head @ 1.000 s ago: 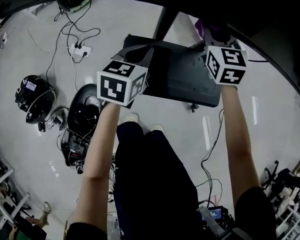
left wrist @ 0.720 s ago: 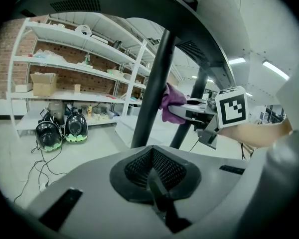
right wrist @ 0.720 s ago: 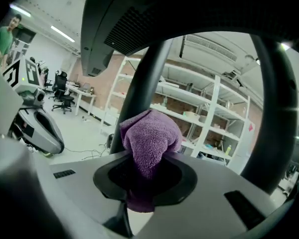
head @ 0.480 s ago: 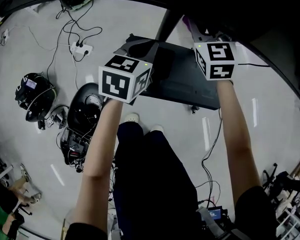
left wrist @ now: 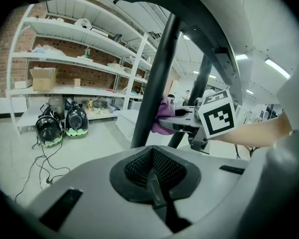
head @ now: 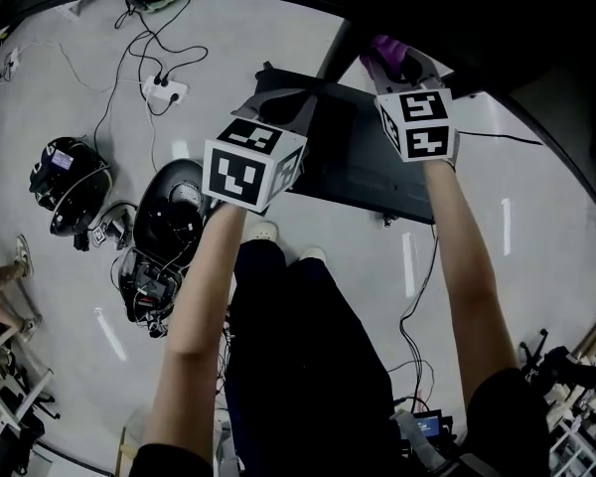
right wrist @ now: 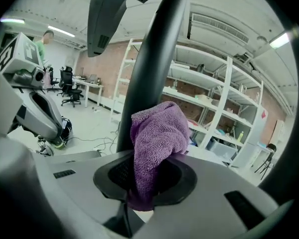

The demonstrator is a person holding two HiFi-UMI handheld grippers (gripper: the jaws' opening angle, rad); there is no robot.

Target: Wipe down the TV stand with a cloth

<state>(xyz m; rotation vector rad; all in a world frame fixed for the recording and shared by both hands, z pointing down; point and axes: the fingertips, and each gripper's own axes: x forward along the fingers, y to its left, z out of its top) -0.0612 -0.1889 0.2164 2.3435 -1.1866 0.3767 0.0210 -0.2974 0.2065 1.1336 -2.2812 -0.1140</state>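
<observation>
Now the right gripper [right wrist: 134, 199] clamps a purple cloth [right wrist: 157, 138], bunched upright, against the stand's slanting pole [right wrist: 157, 59]. The left gripper [left wrist: 153, 177] is closed, empty, nearby.

Pale glossy floor [head: 70, 286], loose cables [head: 144, 43]; white shelving [left wrist: 74, 62] against brick wall [left wrist: 60, 46]; ceiling strip lights [left wrist: 276, 68].

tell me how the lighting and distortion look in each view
Head view: heavy fisheye, black vignette at the rim, glare streaks on the pale floor. Left gripper view: ceiling lights blown out, shelves bent by the lens. Right gripper view: purple cloth sharp, corners dark.
</observation>
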